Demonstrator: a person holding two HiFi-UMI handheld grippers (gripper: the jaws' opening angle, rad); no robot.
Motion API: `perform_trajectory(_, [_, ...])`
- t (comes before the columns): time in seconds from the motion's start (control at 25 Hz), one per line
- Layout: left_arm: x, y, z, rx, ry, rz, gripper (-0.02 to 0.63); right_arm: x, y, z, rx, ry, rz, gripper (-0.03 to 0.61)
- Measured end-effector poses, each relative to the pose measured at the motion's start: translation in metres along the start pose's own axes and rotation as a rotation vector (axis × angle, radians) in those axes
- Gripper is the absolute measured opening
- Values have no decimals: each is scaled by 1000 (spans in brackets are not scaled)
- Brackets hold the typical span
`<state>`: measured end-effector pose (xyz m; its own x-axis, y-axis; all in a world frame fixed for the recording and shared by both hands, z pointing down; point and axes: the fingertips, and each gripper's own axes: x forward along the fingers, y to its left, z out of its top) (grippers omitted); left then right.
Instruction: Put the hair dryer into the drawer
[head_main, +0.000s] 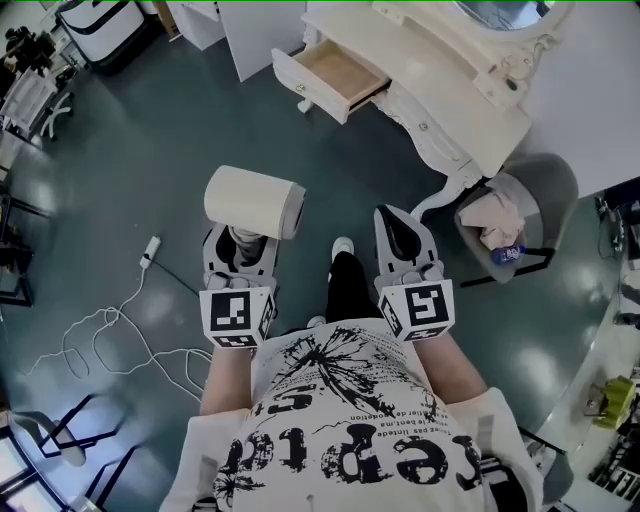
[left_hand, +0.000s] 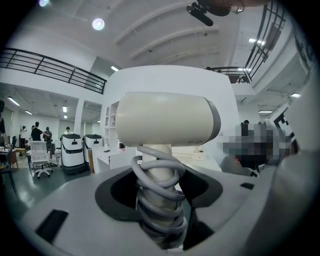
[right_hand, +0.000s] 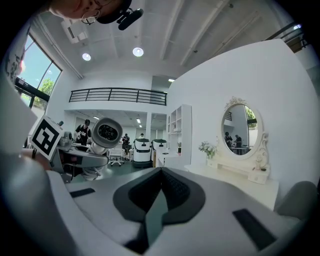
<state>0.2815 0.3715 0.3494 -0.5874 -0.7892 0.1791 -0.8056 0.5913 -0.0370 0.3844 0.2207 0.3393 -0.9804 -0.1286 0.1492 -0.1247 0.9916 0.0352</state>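
Your left gripper is clamped on the dryer by its handle, well short of the open drawer, so carry it forward level, lower it in barrel-first, and hold your closed, empty right gripper clear.

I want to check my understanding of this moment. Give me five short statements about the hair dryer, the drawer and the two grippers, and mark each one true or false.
1. The left gripper holds the hair dryer by its handle. True.
2. The drawer of the white dressing table is closed. False: it is pulled open.
3. The right gripper holds an object. False: it is empty, with its jaws together.
4. A grey cord is wound round the hair dryer's handle. True.
5. The hair dryer lies in the drawer. False: it is in the left gripper, away from the drawer.
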Motion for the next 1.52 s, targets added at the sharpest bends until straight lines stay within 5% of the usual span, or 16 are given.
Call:
perform_trajectory(0.44, [152, 18, 54, 26, -31, 45, 250, 126, -113, 33, 30, -60, 45, 17])
perform_trajectory(0.76, [269, 22, 77, 20, -39, 24, 250, 208, -208, 41, 47, -59, 1, 17])
perform_trajectory(1.12, [363, 47, 74, 14, -4, -30, 249, 280, -248, 29, 61, -5, -34, 17])
perform_trajectory(1.36, [436, 76, 73, 25, -14, -133, 250, 332, -261, 22, 56, 13, -109, 17])
perform_trajectory(1.52, [496, 96, 71, 44, 8, -266, 250, 367, -279, 21, 85, 29, -247, 17])
